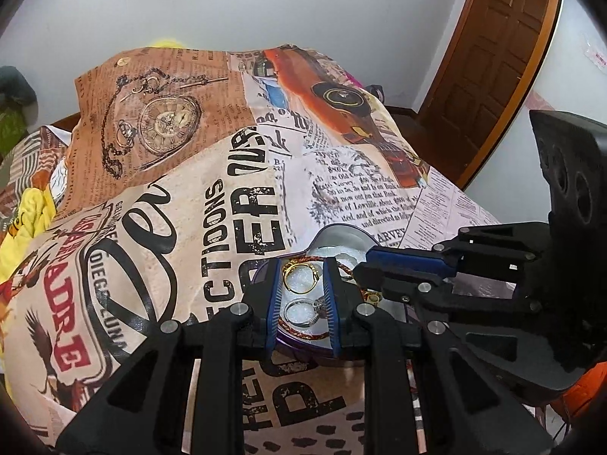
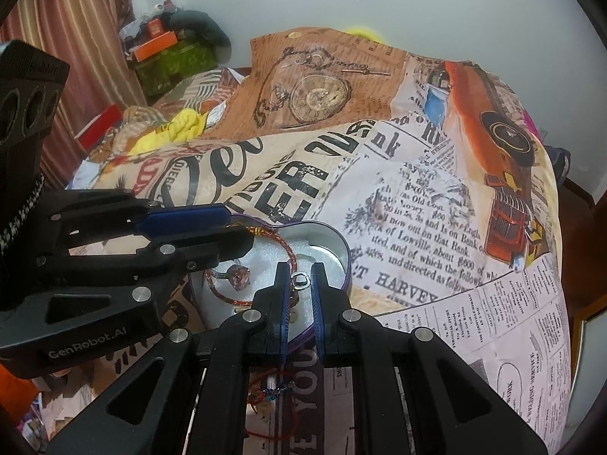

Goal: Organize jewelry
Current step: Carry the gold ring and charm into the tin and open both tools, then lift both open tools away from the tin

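we saw our left gripper (image 1: 301, 295) parted over the heart-shaped tin (image 1: 334, 237) on the printed cloth (image 1: 212, 197), framing a gold ring (image 1: 299, 275) and a silver ring (image 1: 301, 313). only the right view showed our right gripper (image 2: 301, 284) pinching a small silver ring (image 2: 301, 280) above the tin, beside a red cord bracelet (image 2: 290, 252) and a pink-stone ring (image 2: 239, 276).

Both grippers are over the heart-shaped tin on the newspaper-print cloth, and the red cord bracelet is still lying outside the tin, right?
Not quite. The red cord bracelet lies inside the heart-shaped tin, on its white padding, as the right wrist view shows. The rest holds: the left gripper and the right gripper are both over the tin, on the newspaper-print cloth.
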A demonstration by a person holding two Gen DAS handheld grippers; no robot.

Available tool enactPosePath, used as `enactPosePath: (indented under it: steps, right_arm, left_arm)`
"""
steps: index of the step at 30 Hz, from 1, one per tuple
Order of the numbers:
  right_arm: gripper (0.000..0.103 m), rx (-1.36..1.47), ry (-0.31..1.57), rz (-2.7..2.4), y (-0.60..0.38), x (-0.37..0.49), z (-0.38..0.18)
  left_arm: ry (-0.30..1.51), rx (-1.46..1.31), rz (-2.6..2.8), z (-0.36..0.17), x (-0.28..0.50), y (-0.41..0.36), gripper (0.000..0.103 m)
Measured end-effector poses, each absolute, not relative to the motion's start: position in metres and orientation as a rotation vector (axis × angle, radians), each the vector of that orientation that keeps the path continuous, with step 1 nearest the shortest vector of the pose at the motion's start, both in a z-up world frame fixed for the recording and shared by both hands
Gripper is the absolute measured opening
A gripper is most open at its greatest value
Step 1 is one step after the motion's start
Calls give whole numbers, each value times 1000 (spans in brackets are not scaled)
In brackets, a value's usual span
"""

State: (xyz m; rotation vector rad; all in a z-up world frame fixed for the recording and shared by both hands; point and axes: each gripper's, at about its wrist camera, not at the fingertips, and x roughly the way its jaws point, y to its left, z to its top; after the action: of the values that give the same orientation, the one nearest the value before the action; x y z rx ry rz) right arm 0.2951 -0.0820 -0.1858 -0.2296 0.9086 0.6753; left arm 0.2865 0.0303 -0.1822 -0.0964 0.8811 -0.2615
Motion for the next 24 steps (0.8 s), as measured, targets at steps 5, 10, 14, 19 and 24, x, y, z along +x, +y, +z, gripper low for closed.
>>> enactPosePath:
  steps: [5, 10, 14, 19, 24]
  right_arm:
    - [10, -260, 898, 669, -79, 292, -184]
    - [11, -285, 901, 658, -77, 288, -181]
    - [18, -290, 899, 651, -78, 284, -177]
    - [19, -280, 880, 643, -81, 278, -166]
    - [19, -276, 858, 633, -85, 267, -152]
  left_arm:
    - [879, -85, -265, -179, 284, 28, 20]
    - [879, -90, -265, -173, 282, 30, 20]
    - [866, -87, -262, -164, 277, 29, 21]
    - [838, -77, -253, -149, 266, 30, 21]
    - [811, -66, -241, -132, 252, 31, 22]
